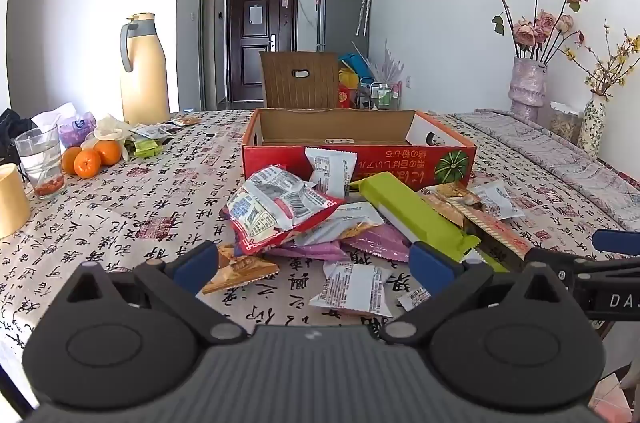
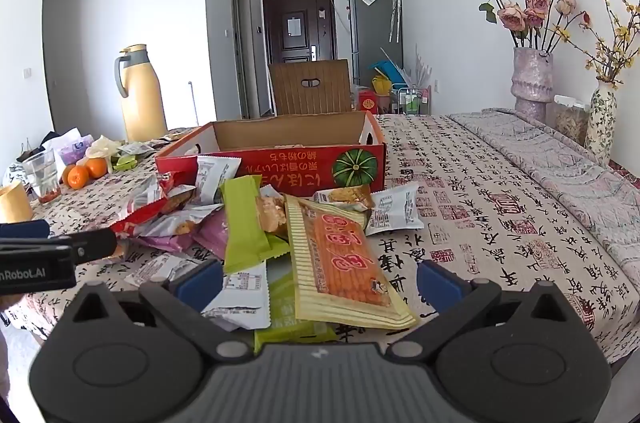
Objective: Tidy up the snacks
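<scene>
Snack packets (image 1: 320,219) lie in a loose heap on a table covered with a cloth (image 1: 132,215) printed in black and red calligraphy, just in front of a red cardboard box (image 1: 356,147) whose top is open. Going left to right across the table: at the far left stand a pale cup (image 1: 12,201), a drinking glass (image 1: 40,163) and three oranges (image 1: 90,159), with a tall cream thermos jug (image 1: 142,71) behind them.

Next comes the left gripper (image 1: 316,263), hovering low at the near edge of the heap with its blue-tipped fingers (image 1: 196,265) spread wide and nothing between them. Ahead of it lie a red-and-white bag (image 1: 276,207), purple packets (image 1: 376,243) and a small white packet (image 1: 354,289) flat on the cloth. A long green bar wrapper (image 1: 412,211) slants across the middle of the heap, its near end touching the left gripper's right finger.

Farther right, the right gripper (image 2: 320,281) is also wide open and holds nothing. A flat yellow-and-orange packet (image 2: 340,255) lies between its fingers without touching either, overlapping another green wrapper (image 2: 244,223). A small white packet (image 2: 394,209) rests at the right edge of the heap.

At the far right, beside the wall, a stone-patterned vase (image 2: 532,79) holds dried pink roses (image 2: 524,11), next to a slimmer floral vase (image 2: 600,119).
</scene>
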`<state>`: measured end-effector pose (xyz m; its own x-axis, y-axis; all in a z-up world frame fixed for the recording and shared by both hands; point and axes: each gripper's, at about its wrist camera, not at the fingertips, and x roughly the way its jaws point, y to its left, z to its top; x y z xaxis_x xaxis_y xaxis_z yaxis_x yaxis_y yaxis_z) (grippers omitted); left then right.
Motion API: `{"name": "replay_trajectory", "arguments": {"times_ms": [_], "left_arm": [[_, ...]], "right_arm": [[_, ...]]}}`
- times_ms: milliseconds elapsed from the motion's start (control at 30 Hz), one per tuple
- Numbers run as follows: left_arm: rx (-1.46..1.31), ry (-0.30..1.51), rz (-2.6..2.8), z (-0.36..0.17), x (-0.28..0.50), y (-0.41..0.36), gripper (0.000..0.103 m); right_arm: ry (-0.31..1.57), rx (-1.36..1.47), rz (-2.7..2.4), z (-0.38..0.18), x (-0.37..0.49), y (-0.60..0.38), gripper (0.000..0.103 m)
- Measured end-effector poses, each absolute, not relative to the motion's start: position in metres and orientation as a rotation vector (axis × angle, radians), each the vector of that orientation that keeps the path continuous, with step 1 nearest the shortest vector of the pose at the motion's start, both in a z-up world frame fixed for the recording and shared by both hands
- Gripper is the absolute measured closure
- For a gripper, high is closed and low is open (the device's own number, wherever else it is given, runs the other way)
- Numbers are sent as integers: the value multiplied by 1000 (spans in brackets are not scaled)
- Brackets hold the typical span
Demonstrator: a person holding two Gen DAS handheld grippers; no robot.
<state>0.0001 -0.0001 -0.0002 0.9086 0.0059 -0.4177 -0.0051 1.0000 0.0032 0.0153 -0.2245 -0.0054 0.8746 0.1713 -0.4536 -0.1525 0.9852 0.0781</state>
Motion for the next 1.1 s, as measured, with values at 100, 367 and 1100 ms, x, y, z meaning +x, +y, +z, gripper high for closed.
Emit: {"name": "replay_trajectory", "arguments": {"times_ms": [100, 367, 1100], "left_arm": [[15, 426, 13, -1, -2, -3, 0], [-14, 429, 9, 0, -4, -4, 0], [-17, 431, -4, -2, -5, -1, 0]], "right_arm": [[475, 41, 170, -6, 15, -224, 0], [474, 41, 177, -6, 10, -227, 0], [479, 42, 177, -8, 15, -223, 0]]}}
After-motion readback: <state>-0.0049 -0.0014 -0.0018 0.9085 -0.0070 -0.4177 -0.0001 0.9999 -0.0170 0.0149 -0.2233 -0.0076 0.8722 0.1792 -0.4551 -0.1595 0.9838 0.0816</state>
